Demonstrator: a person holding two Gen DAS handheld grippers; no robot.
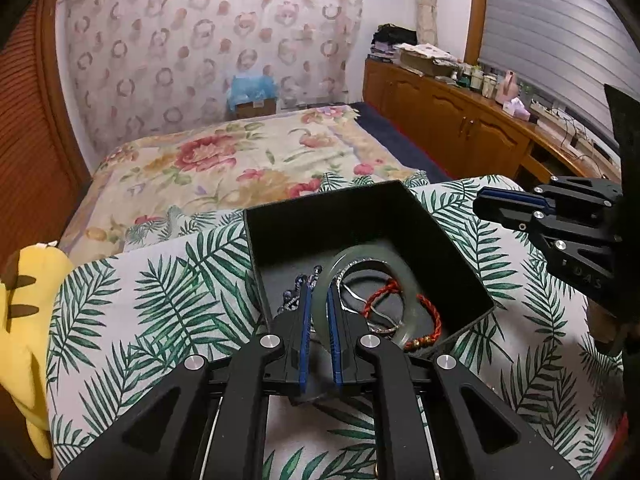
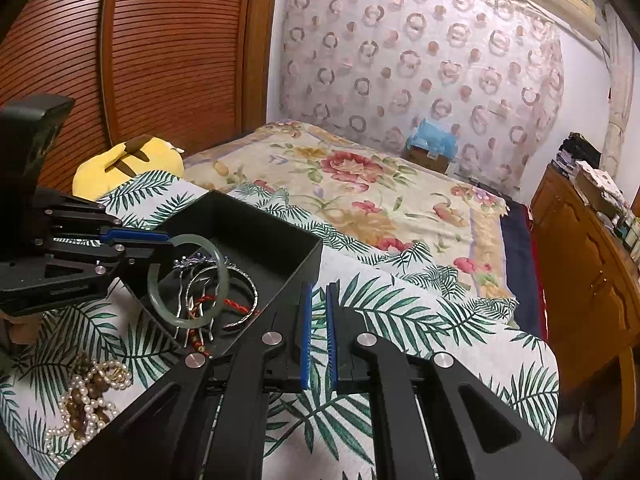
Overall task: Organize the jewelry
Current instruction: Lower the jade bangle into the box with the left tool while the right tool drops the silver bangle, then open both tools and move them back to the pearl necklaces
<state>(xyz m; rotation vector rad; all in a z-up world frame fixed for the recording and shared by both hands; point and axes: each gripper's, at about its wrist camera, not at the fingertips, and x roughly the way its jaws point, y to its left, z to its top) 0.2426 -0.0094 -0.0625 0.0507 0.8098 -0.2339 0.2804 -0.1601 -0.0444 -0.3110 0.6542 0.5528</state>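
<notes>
A palm-leaf cloth (image 2: 420, 320) covers the surface beside a floral bed (image 2: 360, 184). On it sits a black open box (image 1: 360, 220) holding a red cord bracelet (image 1: 430, 322) and silver bangles (image 2: 240, 280). The left gripper (image 1: 319, 292) pinches a pale green jade bangle (image 1: 400, 268) over the box; the right gripper (image 2: 318, 292) is pressed together, empty. A pearl necklace (image 2: 84, 400) lies on the cloth outside the box.

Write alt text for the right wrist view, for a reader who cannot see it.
The left gripper holds a pale green jade bangle over an open black box containing a red cord bracelet and silver bangles. The right gripper, shut and empty, hovers beside the box above a palm-leaf cloth. Pearl necklaces lie on the cloth at lower left.
</notes>
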